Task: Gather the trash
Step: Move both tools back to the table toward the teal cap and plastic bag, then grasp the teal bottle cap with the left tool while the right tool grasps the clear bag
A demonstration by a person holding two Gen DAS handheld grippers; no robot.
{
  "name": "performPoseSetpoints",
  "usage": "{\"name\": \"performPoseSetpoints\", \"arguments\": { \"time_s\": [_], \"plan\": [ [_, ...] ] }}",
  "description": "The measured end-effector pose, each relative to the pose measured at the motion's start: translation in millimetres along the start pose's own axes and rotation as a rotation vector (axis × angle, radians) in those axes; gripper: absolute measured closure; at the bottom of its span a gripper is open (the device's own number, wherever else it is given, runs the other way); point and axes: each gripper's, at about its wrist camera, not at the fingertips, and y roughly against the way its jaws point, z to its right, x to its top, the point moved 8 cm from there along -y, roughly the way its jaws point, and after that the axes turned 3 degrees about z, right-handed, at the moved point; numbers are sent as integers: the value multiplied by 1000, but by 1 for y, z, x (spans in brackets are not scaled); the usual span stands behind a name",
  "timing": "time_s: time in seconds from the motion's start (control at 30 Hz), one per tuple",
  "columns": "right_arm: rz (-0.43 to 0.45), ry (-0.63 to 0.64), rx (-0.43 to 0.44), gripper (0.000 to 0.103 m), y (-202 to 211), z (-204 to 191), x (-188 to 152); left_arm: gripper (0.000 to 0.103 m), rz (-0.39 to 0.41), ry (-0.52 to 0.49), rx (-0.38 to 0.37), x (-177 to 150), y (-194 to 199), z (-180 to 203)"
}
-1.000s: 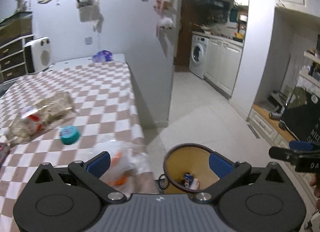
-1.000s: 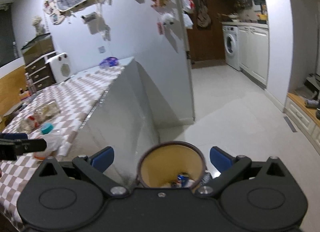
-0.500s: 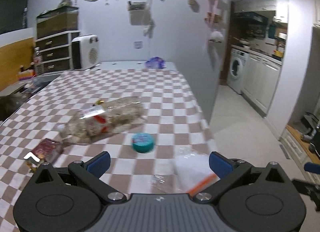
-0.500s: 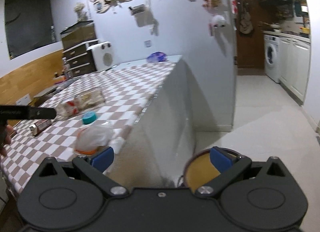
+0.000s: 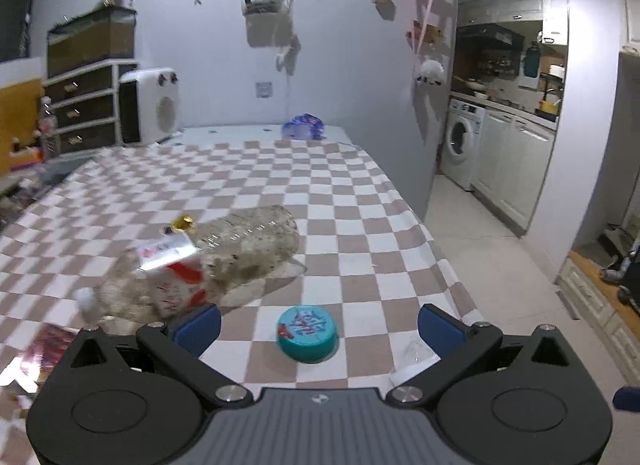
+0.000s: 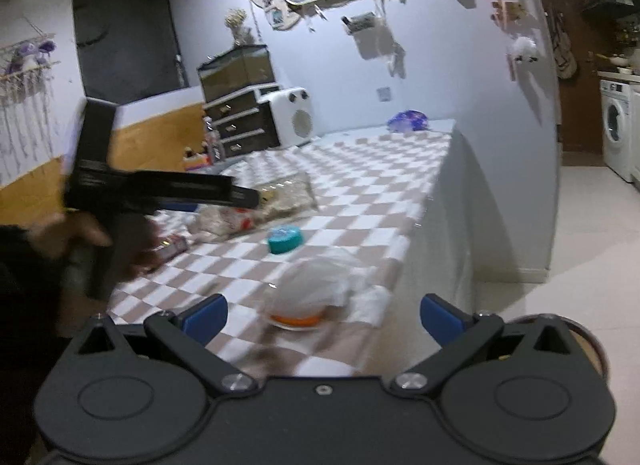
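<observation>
- Left wrist view: your left claw is spread wide and empty above the checkered tabletop. The round teal plastic lid lies flat, straight between the fingers, slightly ahead. Lower squarely and close across its rim; it is low, so a shallow pinch may slip. The crumpled clear plastic bottle with a red-and-white label lies on its side just beyond, to the left.
- Right wrist view: your right claw is also wide open, holding nothing. The white plastic bag holding something orange sits at the tabletop's near edge, between the fingertips. Grip its bunched top. The brown round bin peeks out low at right.
</observation>
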Motion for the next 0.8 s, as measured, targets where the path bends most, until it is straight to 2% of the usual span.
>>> {"name": "performPoseSetpoints", "arguments": {
  "time_s": [0.03, 0.1, 0.2, 0.27, 0.37, 0.4, 0.47, 0.57, 0.7, 0.8],
  "plan": [
    [-3, -3, 13, 0, -3, -3, -1, 3, 1, 2, -9, -2, -4, 0],
    [1, -30, 37, 0, -8, -7, 1, 15, -4, -4, -8, -7, -11, -3],
    [-12, -90, 48, 3, -16, -7, 2, 21, -37, -32, -12, -16, -22, -4],
    [-16, -129, 66, 13, -22, -9, 3, 24, -46, -53, -40, -21, -28, -2],
    [-33, -215, 90, 23, -31, -8, 4, 39, -65, -75, -67, -26, -37, 0],
    [-36, -250, 101, 25, -35, -7, 5, 41, -69, -83, -65, -26, -40, 0],
    [-43, -335, 128, 38, -43, -4, 6, 42, -69, -94, -55, -27, -45, 0],
    [-61, -450, 123, 47, -56, 1, 7, 42, -55, -100, -32, -26, -53, -4],
    [-72, -546, 84, 50, -68, 5, 6, 42, -49, -73, -22, -24, -60, -10],
    [-81, -591, 42, 59, -77, 9, 5, 44, -66, -49, -32, -28, -66, -12]
  ]
}}
